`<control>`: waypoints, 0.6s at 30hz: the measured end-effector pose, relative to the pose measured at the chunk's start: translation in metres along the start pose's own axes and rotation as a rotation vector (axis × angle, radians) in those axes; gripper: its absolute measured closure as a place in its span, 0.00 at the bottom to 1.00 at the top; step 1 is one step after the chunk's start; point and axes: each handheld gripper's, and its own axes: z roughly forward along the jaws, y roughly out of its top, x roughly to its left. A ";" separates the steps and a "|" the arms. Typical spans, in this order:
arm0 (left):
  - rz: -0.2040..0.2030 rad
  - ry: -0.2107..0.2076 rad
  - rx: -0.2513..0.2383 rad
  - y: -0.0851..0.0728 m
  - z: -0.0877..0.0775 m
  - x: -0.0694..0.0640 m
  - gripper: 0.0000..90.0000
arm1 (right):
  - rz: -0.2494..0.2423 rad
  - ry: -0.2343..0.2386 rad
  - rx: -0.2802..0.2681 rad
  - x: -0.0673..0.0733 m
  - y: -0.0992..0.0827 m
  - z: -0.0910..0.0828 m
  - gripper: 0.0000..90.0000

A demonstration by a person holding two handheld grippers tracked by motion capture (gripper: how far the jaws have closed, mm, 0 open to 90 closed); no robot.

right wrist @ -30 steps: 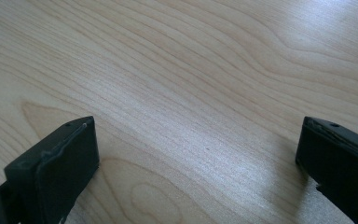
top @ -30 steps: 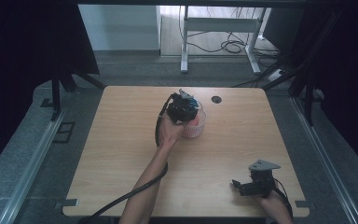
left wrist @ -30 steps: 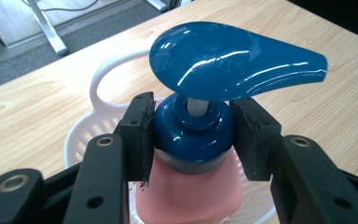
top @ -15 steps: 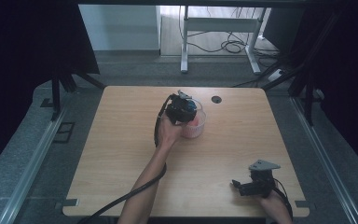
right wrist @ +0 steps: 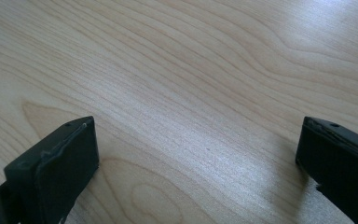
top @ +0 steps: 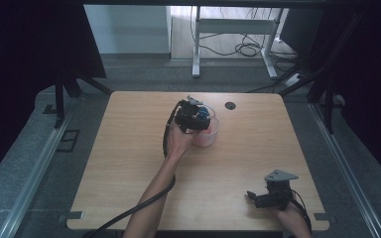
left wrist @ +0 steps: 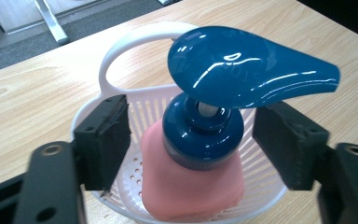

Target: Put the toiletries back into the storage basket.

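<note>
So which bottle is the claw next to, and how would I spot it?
Look at the far middle of the wooden table, where a small white slotted basket with a loop handle sits. Standing inside it is a pink pump bottle. Its shiny dark blue pump head sets it apart from everything nearby.

left tool (left wrist: 193, 140) jaws just opened, pads now clear of pump bottle (left wrist: 200, 154)

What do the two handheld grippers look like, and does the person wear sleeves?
Both grippers are black. The left gripper has two blocky jaws on flat arms with round holes, and a thick black cable trails along the forearm. The right gripper carries a grey three-cornered plate on top. No sleeves show on the forearms.
</note>
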 end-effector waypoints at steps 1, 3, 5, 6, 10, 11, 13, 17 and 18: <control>-0.003 -0.003 -0.004 0.000 -0.001 0.000 0.25 | -0.002 0.000 -0.001 0.000 0.000 0.000 0.00; -0.004 -0.012 -0.012 0.000 -0.004 0.001 0.22 | -0.001 0.000 -0.001 0.000 0.000 0.000 0.00; -0.005 -0.023 -0.013 0.000 -0.006 0.001 0.19 | 0.000 0.000 0.000 0.000 0.000 0.000 0.00; -0.001 -0.026 -0.012 0.000 -0.007 0.000 0.18 | -0.001 0.000 -0.001 0.000 0.000 0.000 0.00; 0.016 -0.030 -0.010 0.001 -0.012 -0.001 0.14 | 0.000 0.000 0.000 0.000 0.000 0.000 0.00; 0.018 -0.034 -0.013 0.000 -0.014 -0.002 0.14 | -0.001 0.000 -0.001 0.000 0.000 0.000 0.00; 0.027 -0.042 -0.021 0.000 -0.018 -0.002 0.14 | 0.000 0.000 0.000 0.000 0.000 0.000 0.00; 0.040 -0.057 -0.034 -0.002 -0.024 -0.004 0.14 | -0.002 0.000 -0.001 0.000 0.000 0.000 0.00; 0.040 -0.062 -0.039 -0.003 -0.026 -0.004 0.14 | -0.001 0.000 -0.001 0.000 0.000 0.000 0.00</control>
